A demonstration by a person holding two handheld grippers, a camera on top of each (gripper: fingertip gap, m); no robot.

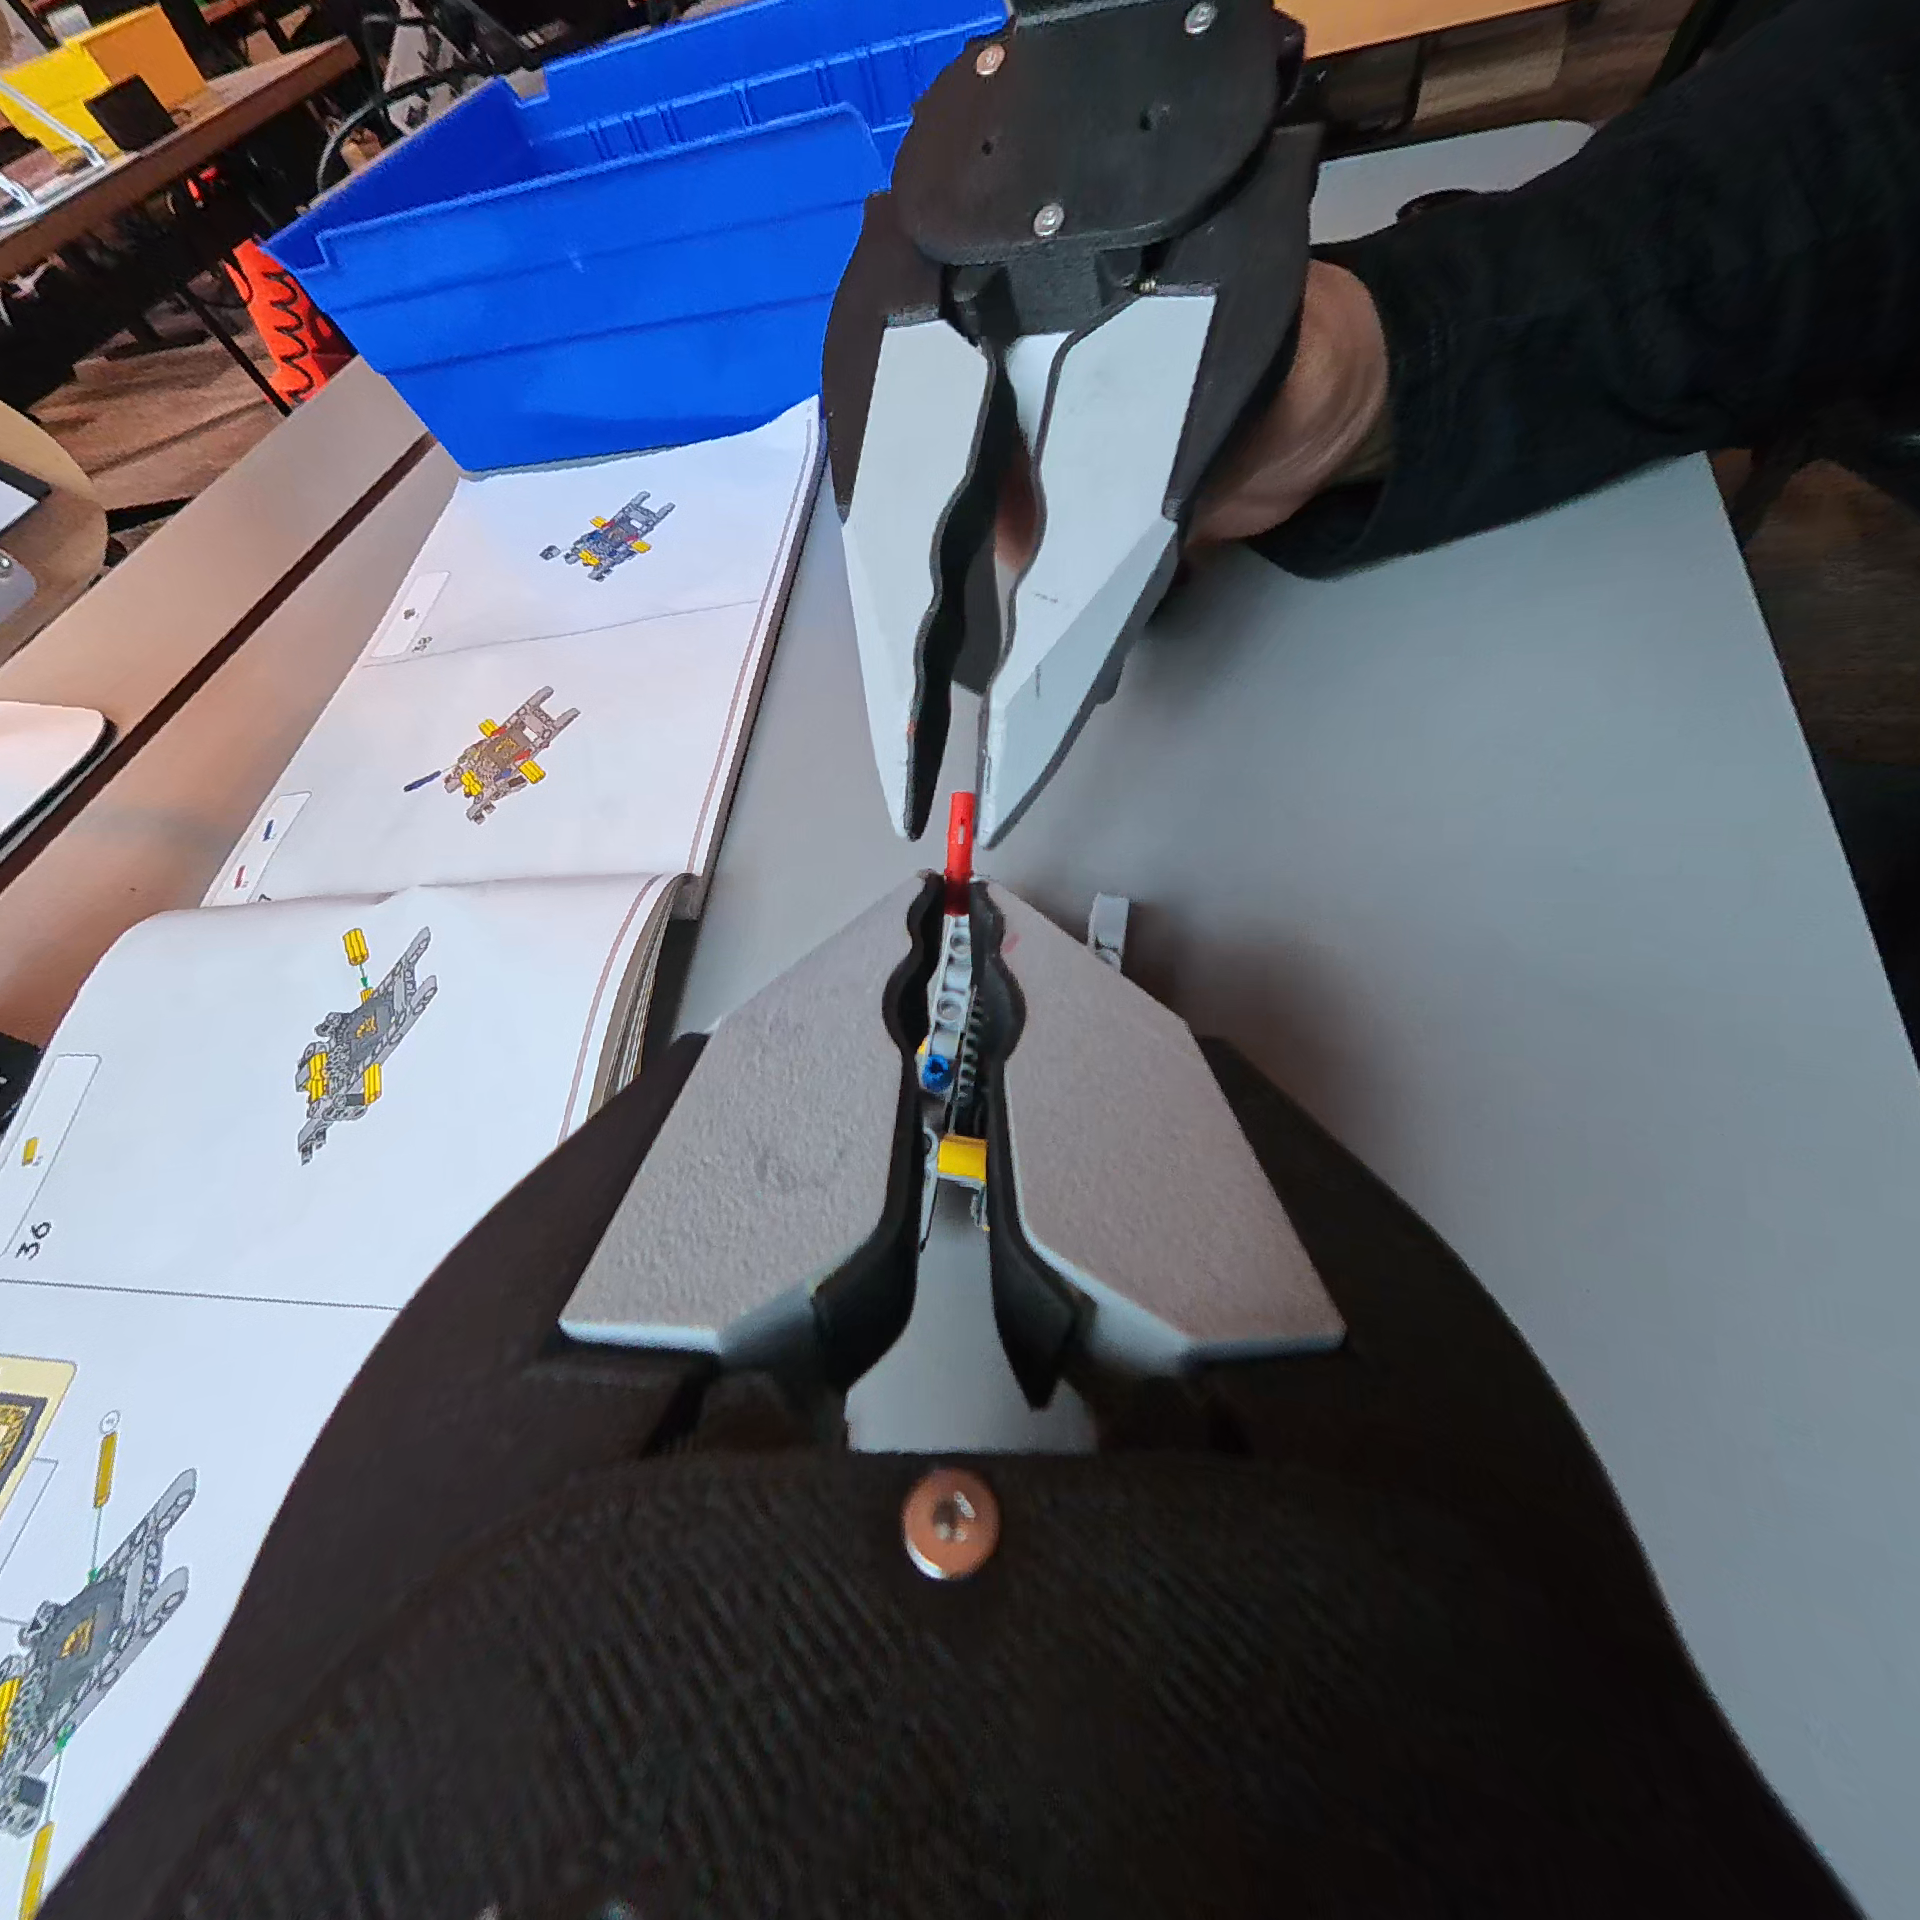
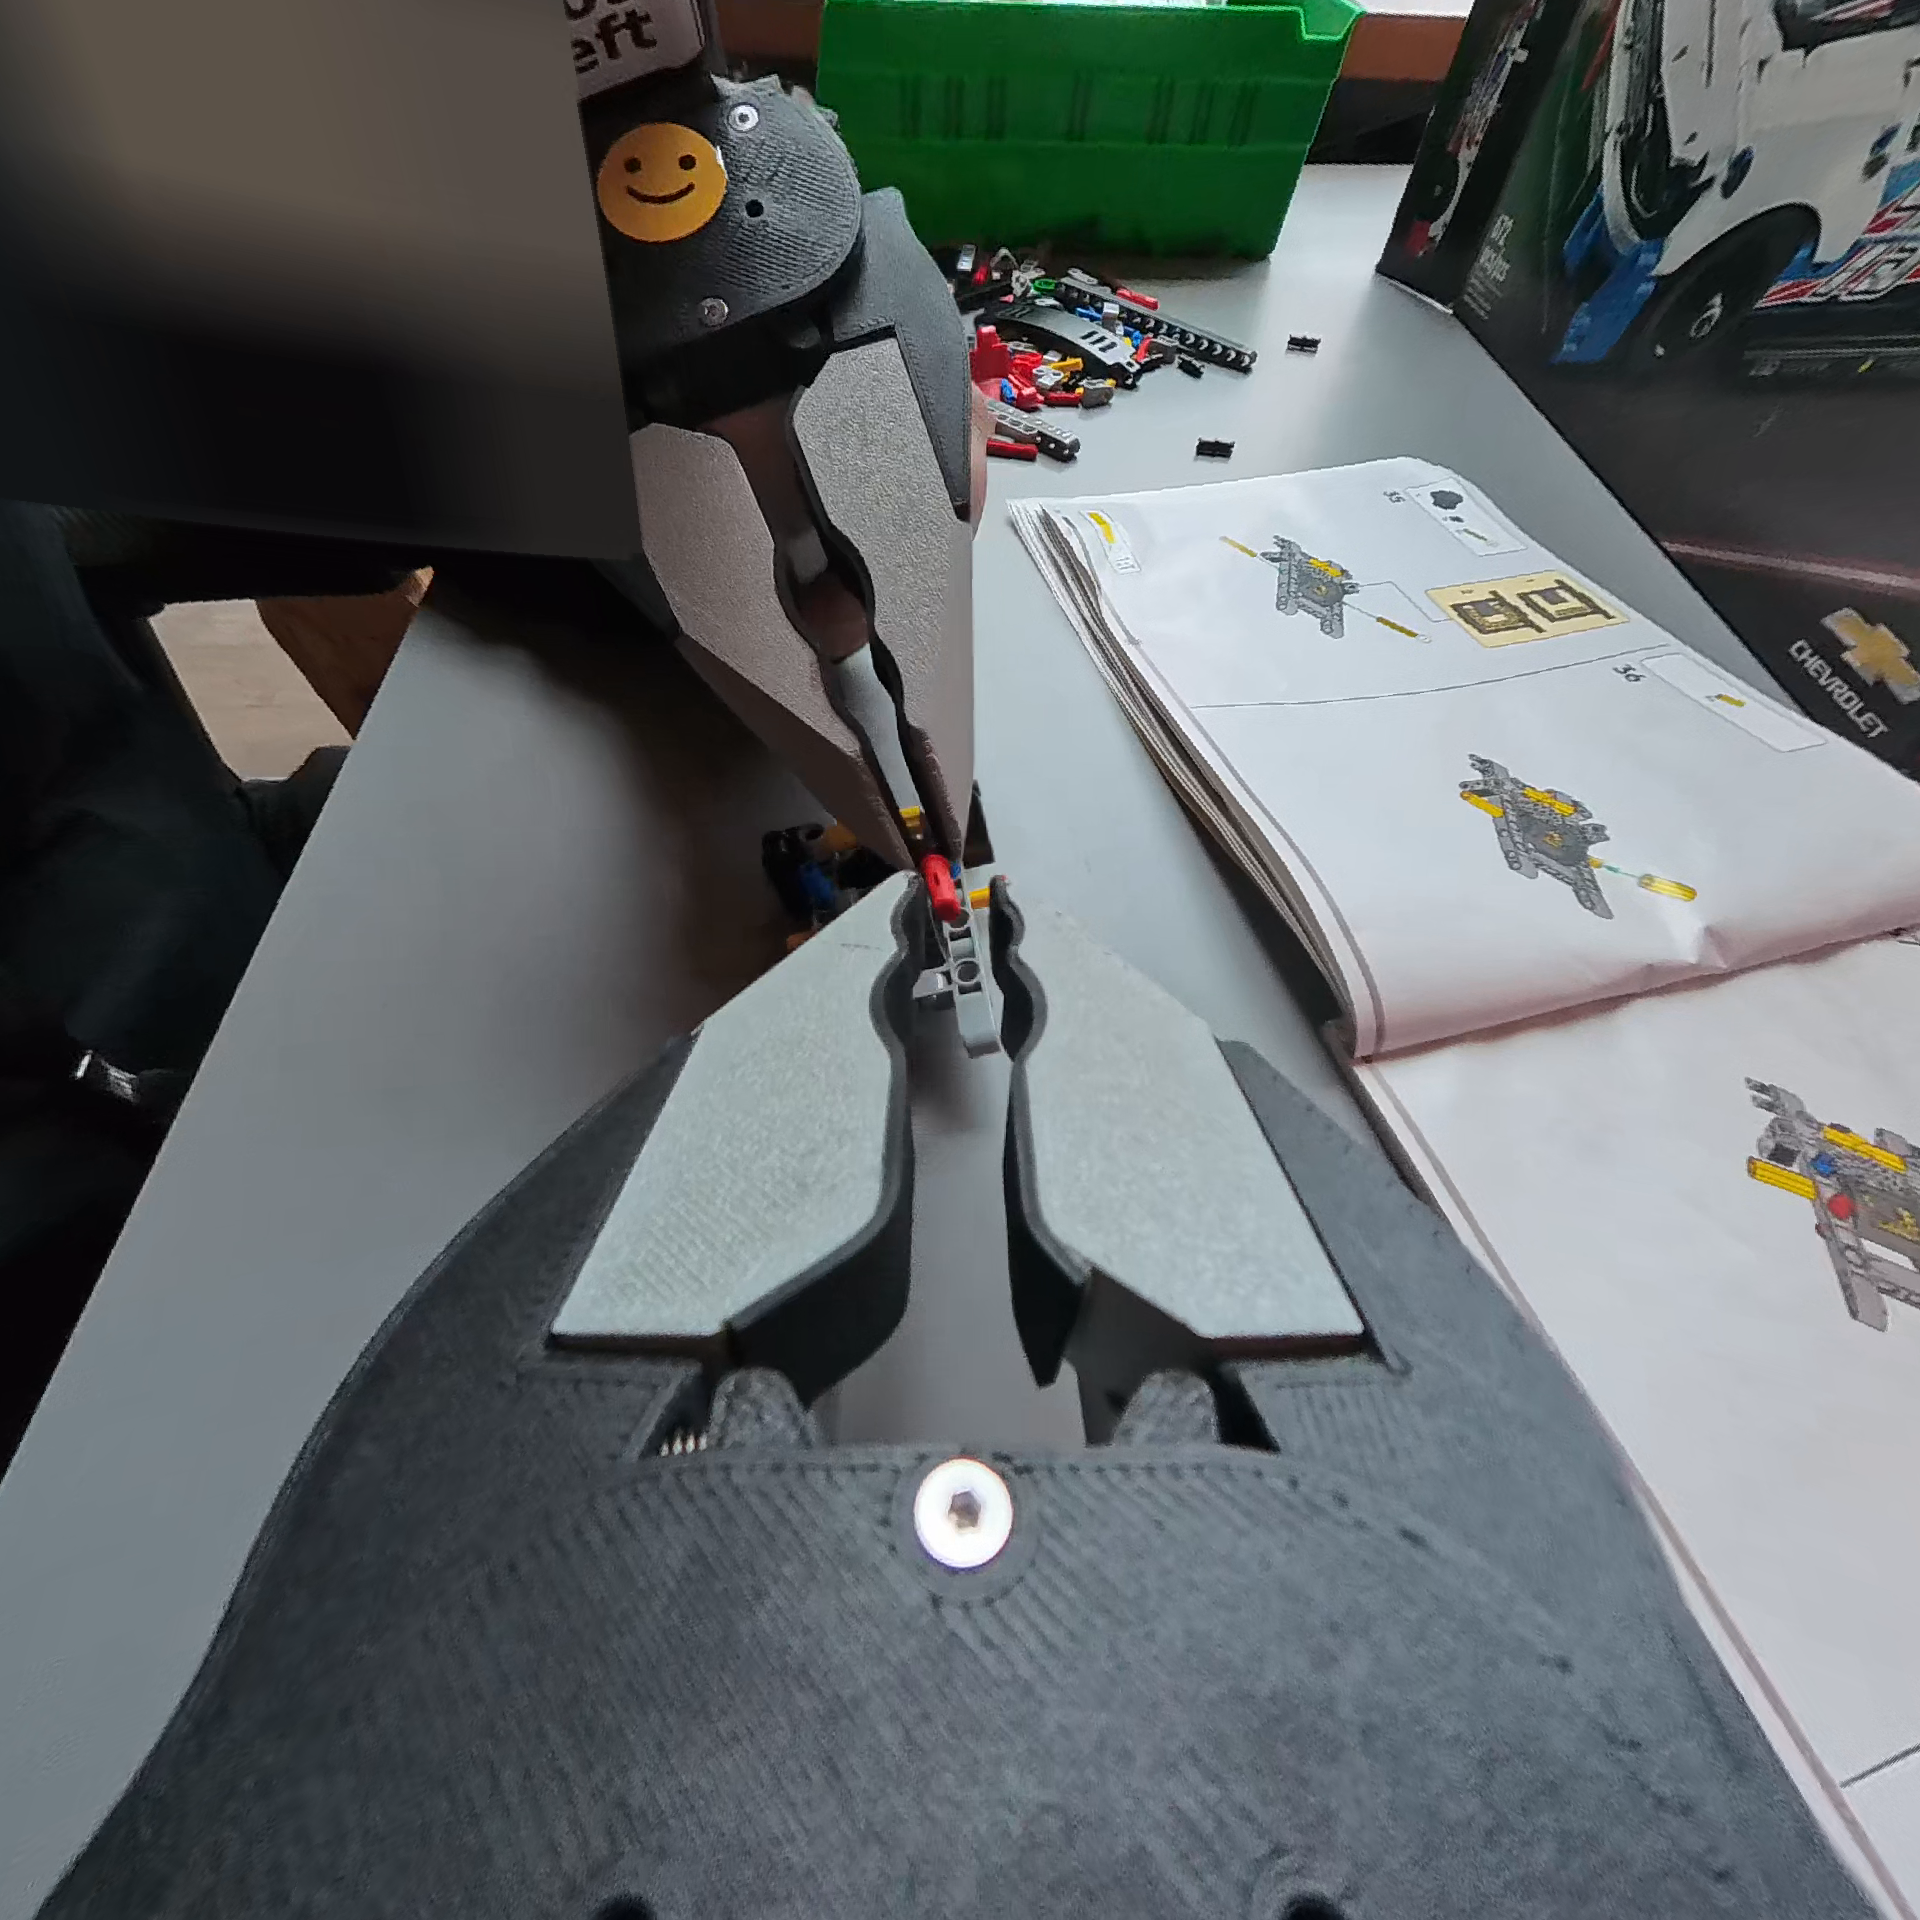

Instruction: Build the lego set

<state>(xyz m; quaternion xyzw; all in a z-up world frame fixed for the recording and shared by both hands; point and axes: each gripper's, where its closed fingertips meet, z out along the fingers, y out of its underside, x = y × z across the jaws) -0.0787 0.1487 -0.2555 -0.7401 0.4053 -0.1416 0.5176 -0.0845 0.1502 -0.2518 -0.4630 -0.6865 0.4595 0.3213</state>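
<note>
- Noting open instruction booklet (image 1: 499, 727) flat on grey table (image 1: 1455, 935), just left of left tongs (image 1: 954, 904); blue bin (image 1: 623, 312) beyond it, ahead-left.
- Left tongs: jaws almost closed, clamped on slim grey lego assembly (image 1: 951, 997) held edge-on between them; blue pin and yellow part visible deeper in the gap.
- Red pin (image 1: 961, 831) sticking out of assembly past left tongs' tips, pointing straight ahead.
- Right tongs (image 1: 953, 829) directly opposite, tip to tip; jaws narrowly parted, one tip on each side of red pin's free end, small gaps visible on both sides, no grip seen.
- Small grey piece (image 1: 1107, 923) on table just right of left tongs' tips, apart from both tools.
- Hand (image 1: 1309, 416) in dark sleeve behind right tongs.
- From right wrist: loose parts pile (image 2: 1081, 343) well ahead of right tongs, green bin (image 2: 1070, 135) behind pile, set box (image 2: 1662, 208) ahead-right.
</note>
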